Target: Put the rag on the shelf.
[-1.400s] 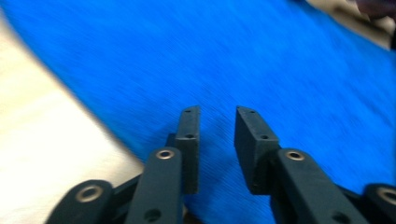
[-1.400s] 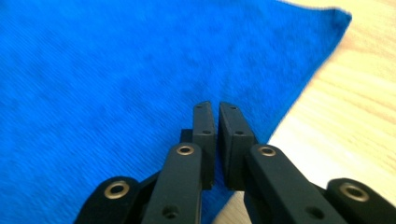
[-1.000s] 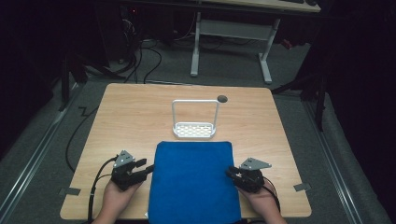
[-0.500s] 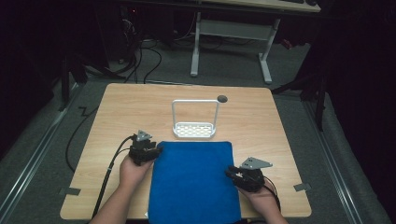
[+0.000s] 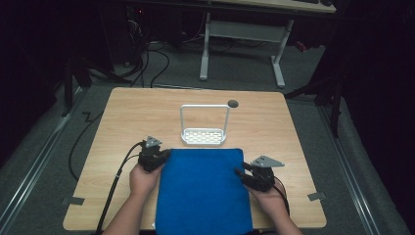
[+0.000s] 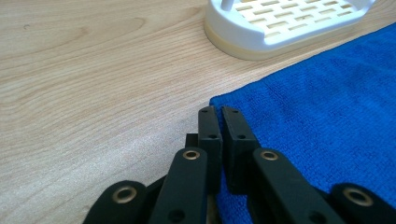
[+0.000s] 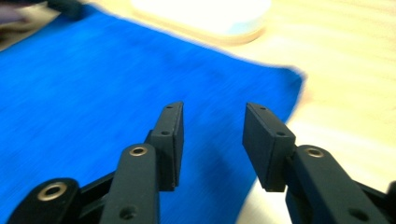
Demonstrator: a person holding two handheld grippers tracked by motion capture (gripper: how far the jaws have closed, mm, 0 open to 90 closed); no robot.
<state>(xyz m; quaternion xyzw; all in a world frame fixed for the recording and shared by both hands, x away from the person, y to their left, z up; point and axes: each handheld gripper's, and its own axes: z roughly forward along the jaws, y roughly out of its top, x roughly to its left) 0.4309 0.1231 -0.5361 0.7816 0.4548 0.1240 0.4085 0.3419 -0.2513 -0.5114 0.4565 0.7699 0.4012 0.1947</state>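
Observation:
A blue towel [image 5: 203, 191] lies flat on the wooden table [image 5: 142, 112], reaching its near edge. My left gripper [image 5: 159, 155] sits at the towel's far-left corner. In the left gripper view it [image 6: 219, 109] is shut, a thin slit between the jaws, tips right at the edge of the towel [image 6: 327, 102], which lies unbunched. My right gripper [image 5: 240, 172] rests at the towel's right edge. In the right gripper view it [image 7: 212, 109] is open, low over the towel [image 7: 93, 84] near its far-right corner, nothing between the jaws.
A white slotted rack [image 5: 204, 137] with a tall wire hoop stands just beyond the towel's far edge, close to both grippers [image 6: 285, 23]. A dark round hole [image 5: 233, 103] lies behind it. Bare wood lies left, right and behind. A desk frame stands on the floor beyond.
My left gripper has travelled forward along the towel's left side, from near the front to its far-left corner. My right gripper has barely shifted.

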